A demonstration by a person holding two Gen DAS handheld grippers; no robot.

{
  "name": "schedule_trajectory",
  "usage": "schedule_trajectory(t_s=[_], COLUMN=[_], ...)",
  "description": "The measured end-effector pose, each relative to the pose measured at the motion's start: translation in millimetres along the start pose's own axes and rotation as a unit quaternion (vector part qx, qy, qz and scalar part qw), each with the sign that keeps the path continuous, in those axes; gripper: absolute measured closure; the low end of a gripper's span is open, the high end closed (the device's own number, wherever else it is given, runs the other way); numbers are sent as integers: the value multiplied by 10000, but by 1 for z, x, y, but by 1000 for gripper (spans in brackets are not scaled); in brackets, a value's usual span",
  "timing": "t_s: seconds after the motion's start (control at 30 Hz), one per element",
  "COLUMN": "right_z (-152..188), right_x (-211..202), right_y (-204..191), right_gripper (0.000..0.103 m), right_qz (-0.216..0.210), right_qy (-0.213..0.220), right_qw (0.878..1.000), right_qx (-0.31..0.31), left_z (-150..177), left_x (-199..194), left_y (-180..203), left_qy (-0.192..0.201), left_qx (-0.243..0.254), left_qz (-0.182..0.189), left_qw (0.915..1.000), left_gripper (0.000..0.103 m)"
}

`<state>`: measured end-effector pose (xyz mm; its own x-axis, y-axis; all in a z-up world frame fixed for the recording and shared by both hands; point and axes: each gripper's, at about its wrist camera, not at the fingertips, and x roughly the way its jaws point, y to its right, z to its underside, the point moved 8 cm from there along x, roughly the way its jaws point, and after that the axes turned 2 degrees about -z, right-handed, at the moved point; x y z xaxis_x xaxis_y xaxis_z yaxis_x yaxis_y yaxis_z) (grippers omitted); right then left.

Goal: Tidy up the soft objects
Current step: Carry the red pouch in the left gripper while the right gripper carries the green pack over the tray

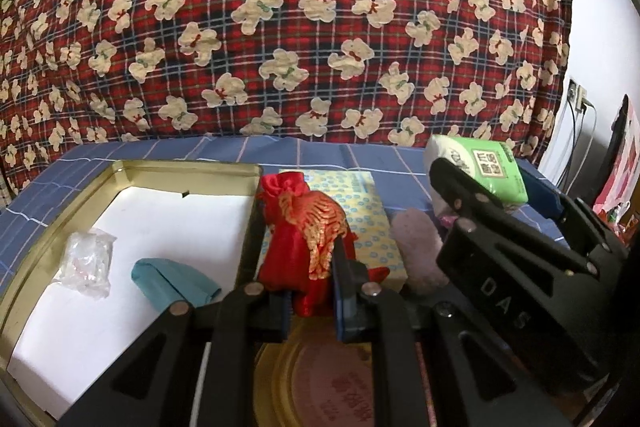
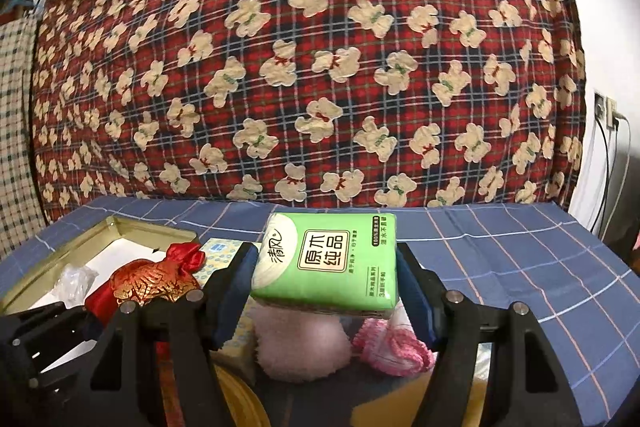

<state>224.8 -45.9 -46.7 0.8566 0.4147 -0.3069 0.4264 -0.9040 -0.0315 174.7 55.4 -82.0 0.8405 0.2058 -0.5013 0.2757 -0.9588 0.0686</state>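
Note:
My left gripper is shut on a red and gold drawstring pouch, held at the right wall of a gold tin box with a white floor. The pouch also shows in the right wrist view. My right gripper is shut on a green tissue pack, held above a pale pink fluffy item and a pink knitted item. The pack and right gripper show at the right of the left wrist view. In the box lie a clear plastic packet and a teal folded cloth.
A yellow patterned tissue box lies behind the pouch on the blue checked sheet. A round gold tin lid lies near my left gripper. A red plaid bear quilt is piled behind. Wall sockets with cables are at right.

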Motion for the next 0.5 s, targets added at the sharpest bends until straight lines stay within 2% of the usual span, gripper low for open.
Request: schedule_trajectory(t_s=[0.5], right_z=[0], right_x=[2], right_y=[-6], right_gripper=[33], right_qz=[-217], right_qy=[6], right_qw=[9998], right_qx=[-7], left_z=[-2], left_x=[-6], left_y=[-19], left_qy=[159], left_qx=[-321], left_qz=[-220], left_qw=[9991], left_gripper=[90])
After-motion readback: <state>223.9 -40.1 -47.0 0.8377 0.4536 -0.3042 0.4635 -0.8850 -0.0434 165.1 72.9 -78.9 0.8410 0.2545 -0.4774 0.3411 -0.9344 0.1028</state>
